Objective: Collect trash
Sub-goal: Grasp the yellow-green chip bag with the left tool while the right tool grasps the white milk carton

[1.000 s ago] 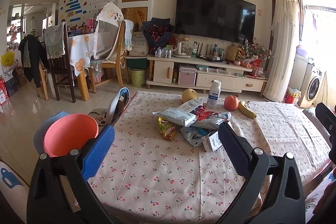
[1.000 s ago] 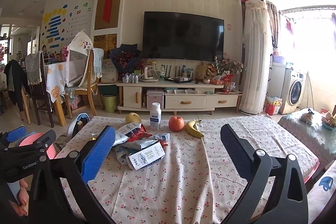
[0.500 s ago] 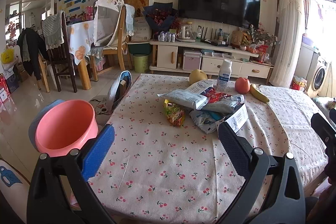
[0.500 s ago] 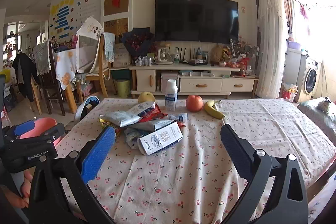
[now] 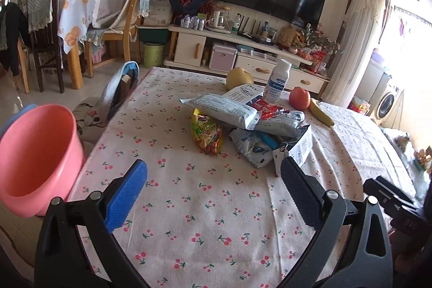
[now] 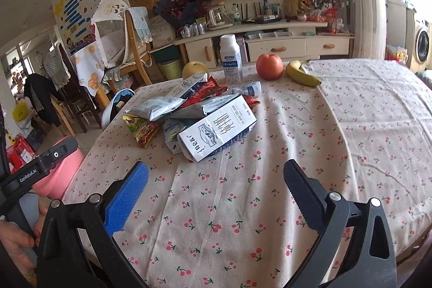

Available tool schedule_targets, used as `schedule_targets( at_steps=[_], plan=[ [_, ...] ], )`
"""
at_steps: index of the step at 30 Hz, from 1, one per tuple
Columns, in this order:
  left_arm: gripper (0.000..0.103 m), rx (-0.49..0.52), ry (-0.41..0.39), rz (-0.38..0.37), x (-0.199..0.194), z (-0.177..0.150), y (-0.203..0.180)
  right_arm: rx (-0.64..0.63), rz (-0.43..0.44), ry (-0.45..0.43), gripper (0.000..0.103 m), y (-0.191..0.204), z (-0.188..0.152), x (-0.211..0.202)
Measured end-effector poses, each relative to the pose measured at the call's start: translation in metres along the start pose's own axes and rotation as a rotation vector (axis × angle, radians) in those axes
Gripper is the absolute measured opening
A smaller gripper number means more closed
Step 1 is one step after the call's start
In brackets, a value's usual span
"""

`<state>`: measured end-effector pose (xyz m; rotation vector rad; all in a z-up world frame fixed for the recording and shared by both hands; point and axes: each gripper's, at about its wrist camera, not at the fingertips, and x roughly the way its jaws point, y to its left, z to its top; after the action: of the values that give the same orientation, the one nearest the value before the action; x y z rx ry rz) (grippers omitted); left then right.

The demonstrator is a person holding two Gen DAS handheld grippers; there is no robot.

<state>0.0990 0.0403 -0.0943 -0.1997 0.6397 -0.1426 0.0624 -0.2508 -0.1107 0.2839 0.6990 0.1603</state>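
Observation:
A heap of trash lies on the cherry-print tablecloth (image 5: 205, 207): a white milk carton (image 6: 218, 132), silver-blue wrappers (image 5: 224, 107), a yellow snack bag (image 5: 206, 132) and a red wrapper (image 6: 205, 92). A pink bucket (image 5: 35, 158) stands off the table's left edge, also partly visible as the pink bucket (image 6: 63, 174) in the right wrist view. My left gripper (image 5: 213, 190) is open above the cloth, short of the heap. My right gripper (image 6: 216, 192) is open too, a little before the carton. Neither holds anything.
Behind the heap stand a white bottle (image 6: 230, 58), a yellow pear (image 5: 239, 74), a red apple (image 6: 270, 66) and a banana (image 6: 302, 74). A blue bag (image 5: 118, 88) leans at the table's left side. Chairs, a TV cabinet and a green bin (image 5: 152, 54) lie beyond.
Both grippers have moved forward and tilted down toward the table, so the heap looks larger and nearer. Their jaws stay open.

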Motion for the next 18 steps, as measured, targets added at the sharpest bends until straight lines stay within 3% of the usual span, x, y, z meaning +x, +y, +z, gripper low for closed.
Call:
schedule_targets(
  at_steps=[4,9,11,14,18],
  plan=[
    [0.099,-0.101,0.048,-0.062,0.028,0.012,0.013,0.105,0.064,0.044,0.097,-0.016,0.008,0.022],
    [0.099,-0.144,0.090,-0.035,0.066,0.023,0.025,0.133,0.080,0.065,0.097,-0.025,0.020,0.048],
    [0.099,-0.121,0.111,-0.016,0.080,0.025,0.026,0.154,0.110,0.078,0.096,-0.029,0.024,0.060],
    [0.099,-0.068,0.148,0.023,0.105,0.027,0.023,0.184,0.139,0.115,0.082,-0.033,0.028,0.081],
    [0.095,-0.037,0.195,0.030,0.133,0.027,0.021,0.270,0.182,0.153,0.081,-0.046,0.031,0.106]
  ],
)
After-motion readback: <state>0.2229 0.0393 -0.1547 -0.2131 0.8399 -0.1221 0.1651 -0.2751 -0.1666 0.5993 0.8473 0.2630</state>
